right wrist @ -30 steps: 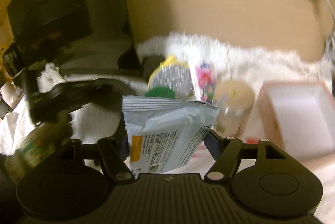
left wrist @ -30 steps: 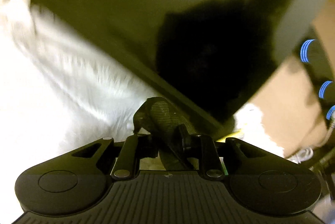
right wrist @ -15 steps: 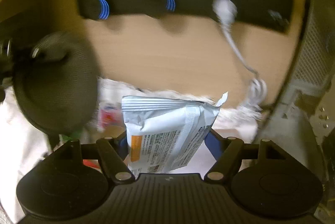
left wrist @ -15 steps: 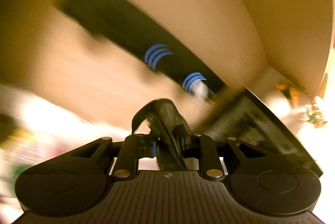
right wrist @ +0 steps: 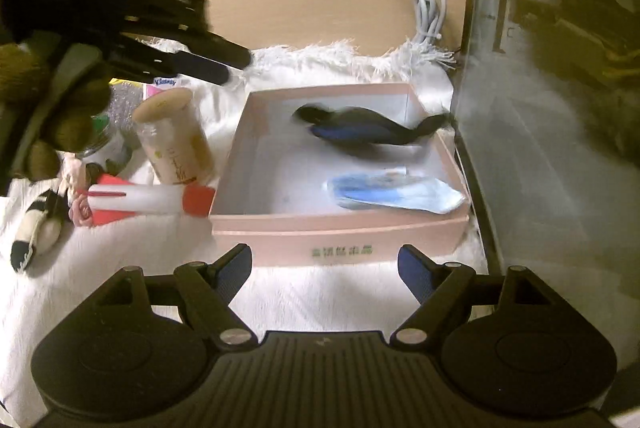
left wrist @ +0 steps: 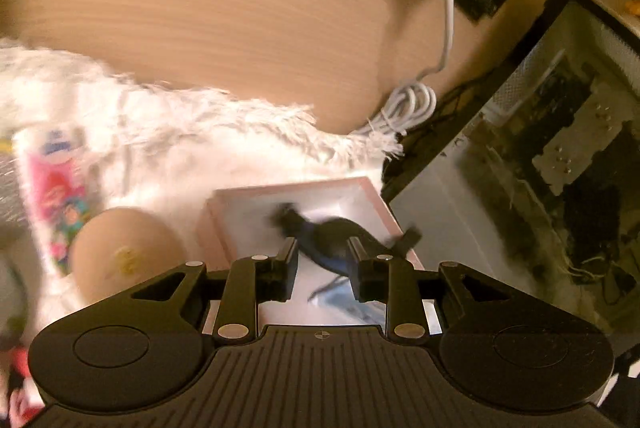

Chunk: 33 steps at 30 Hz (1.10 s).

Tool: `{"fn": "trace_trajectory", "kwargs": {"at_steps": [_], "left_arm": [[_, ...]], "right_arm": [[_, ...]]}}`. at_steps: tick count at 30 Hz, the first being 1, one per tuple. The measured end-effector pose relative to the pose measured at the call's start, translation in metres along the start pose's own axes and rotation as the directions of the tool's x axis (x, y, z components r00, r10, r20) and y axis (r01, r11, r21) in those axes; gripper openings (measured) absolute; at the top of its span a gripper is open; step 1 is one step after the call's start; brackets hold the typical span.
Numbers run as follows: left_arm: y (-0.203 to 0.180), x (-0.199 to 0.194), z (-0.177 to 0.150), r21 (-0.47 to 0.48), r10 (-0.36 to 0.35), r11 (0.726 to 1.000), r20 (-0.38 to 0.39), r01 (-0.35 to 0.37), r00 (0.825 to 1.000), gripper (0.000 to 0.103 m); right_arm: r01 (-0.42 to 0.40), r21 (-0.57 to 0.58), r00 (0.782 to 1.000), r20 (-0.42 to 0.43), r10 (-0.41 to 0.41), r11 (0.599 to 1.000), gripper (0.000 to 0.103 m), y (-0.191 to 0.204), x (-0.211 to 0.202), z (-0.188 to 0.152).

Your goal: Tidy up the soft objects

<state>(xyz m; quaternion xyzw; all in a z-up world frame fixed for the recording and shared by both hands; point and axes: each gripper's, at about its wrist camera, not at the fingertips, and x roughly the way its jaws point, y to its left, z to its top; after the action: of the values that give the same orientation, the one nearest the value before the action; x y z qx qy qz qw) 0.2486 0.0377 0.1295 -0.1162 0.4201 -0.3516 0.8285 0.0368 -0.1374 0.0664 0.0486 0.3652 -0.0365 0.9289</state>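
Both grippers, left (left wrist: 323,264) and right (right wrist: 325,260), have just been opening and hold nothing; the striped soft toy (right wrist: 36,224) lies nearer the left, lengthwise toward the pink box (right wrist: 340,232)

Pink box (right wrist: 340,224) on white furry rug (right wrist: 320,288), black pouch (right wrist: 360,130) and pale blue packet (right wrist: 396,192) inside, right hand-held gripper (right wrist: 325,260) open before it

Shaggy white rug (right wrist: 320,292), matt, seemingly cardboard pink box (right wrist: 340,232).

black-blue pouch (right wrist: 360,132) | blurred | in pink box (right wrist: 340,224) | beside pale-blue packet (right wrist: 396,194)
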Motion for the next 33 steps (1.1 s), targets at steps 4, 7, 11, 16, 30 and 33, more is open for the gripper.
{"fn": "trace_trajectory", "kwargs": {"at_steps": [4,7,11,16,30,33], "left_arm": [[0.005,-0.041,-0.019,0.011,0.019,1.000,0.079,-0.020,0.997,0.029],[0.013,-0.078,-0.045,0.054,0.097,0.993,0.130,-0.105,0.987,0.029],[0.050,-0.128,-0.087,-0.016,0.225,0.974,0.143,-0.225,0.964,0.029],[0.107,-0.179,-0.135,-0.227,0.318,0.932,0.137,-0.283,0.938,0.029],[0.140,-0.209,-0.161,-0.246,0.482,0.862,0.127,-0.443,0.867,0.029],[0.129,-0.194,-0.152,-0.168,0.518,0.853,0.149,-0.495,0.842,0.029]], "right_arm": [[0.037,-0.011,0.996,0.078,-0.036,0.999,0.081,0.004,-0.014,-0.001],[0.127,-0.026,0.979,0.164,-0.122,0.992,0.081,0.003,-0.015,0.005],[0.169,0.040,0.977,0.123,-0.173,0.985,0.050,-0.008,0.006,0.020],[0.058,0.148,0.997,0.035,-0.064,0.987,0.040,-0.019,0.045,0.034],[-0.023,0.085,1.000,0.011,0.022,0.996,0.076,0.041,0.046,0.034],[-0.029,0.003,0.999,0.026,0.029,1.000,0.082,0.072,0.028,0.019]]}}
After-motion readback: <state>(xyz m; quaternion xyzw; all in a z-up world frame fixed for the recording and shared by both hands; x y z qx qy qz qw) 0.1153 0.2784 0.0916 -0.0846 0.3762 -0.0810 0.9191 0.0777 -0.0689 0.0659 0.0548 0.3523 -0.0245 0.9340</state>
